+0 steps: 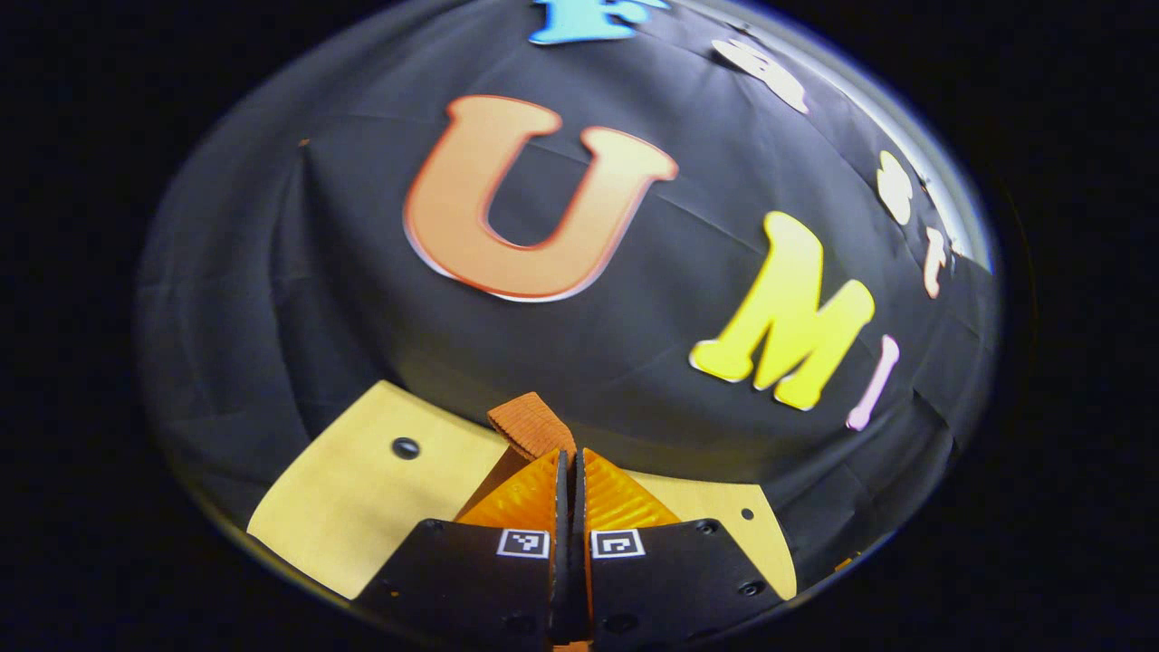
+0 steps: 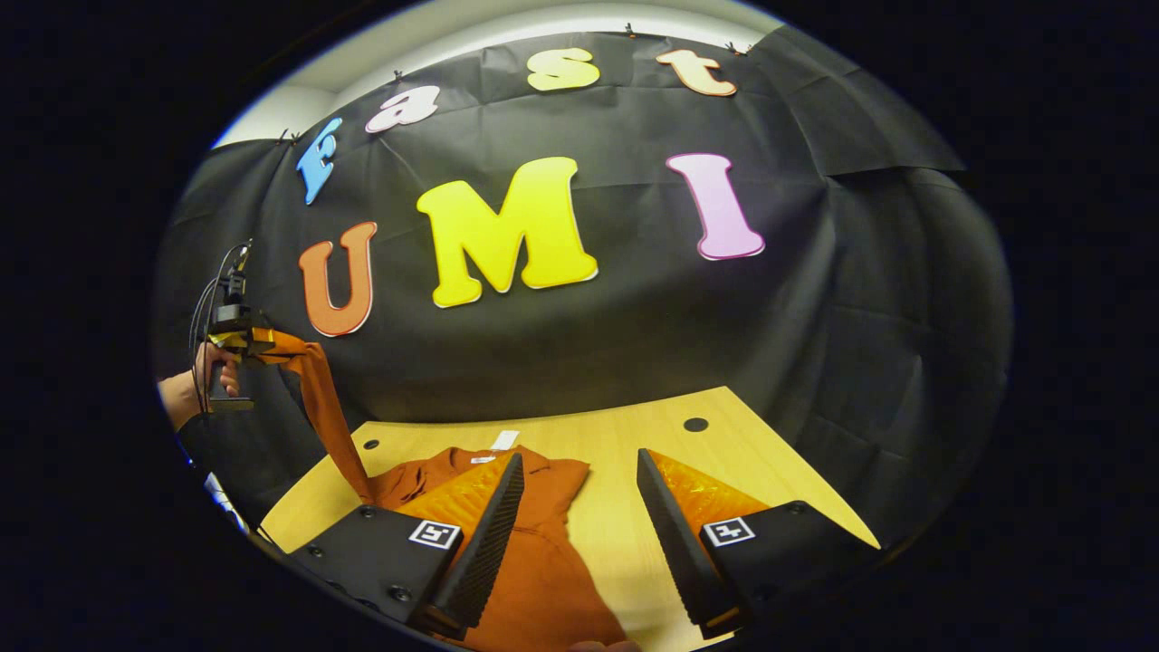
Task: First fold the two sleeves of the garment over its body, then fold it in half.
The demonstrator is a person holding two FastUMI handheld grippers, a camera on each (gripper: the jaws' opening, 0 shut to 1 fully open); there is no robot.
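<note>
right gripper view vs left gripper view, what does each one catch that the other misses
Right gripper view: the orange garment's body lying on the table, one sleeve lifted by the left hand-held gripper, and the right hand-held gripper open above it.
Left gripper view: the ribbed cuff pinched close up.
Both: the wooden table.

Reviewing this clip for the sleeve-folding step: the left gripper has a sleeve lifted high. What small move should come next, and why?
Probably carry the left gripper across and down toward the garment body on the table. Its jaws are shut on the sleeve, which hangs stretched from the raised gripper to the body still lying flat. The right gripper hovers open above the garment, holding nothing.
</note>
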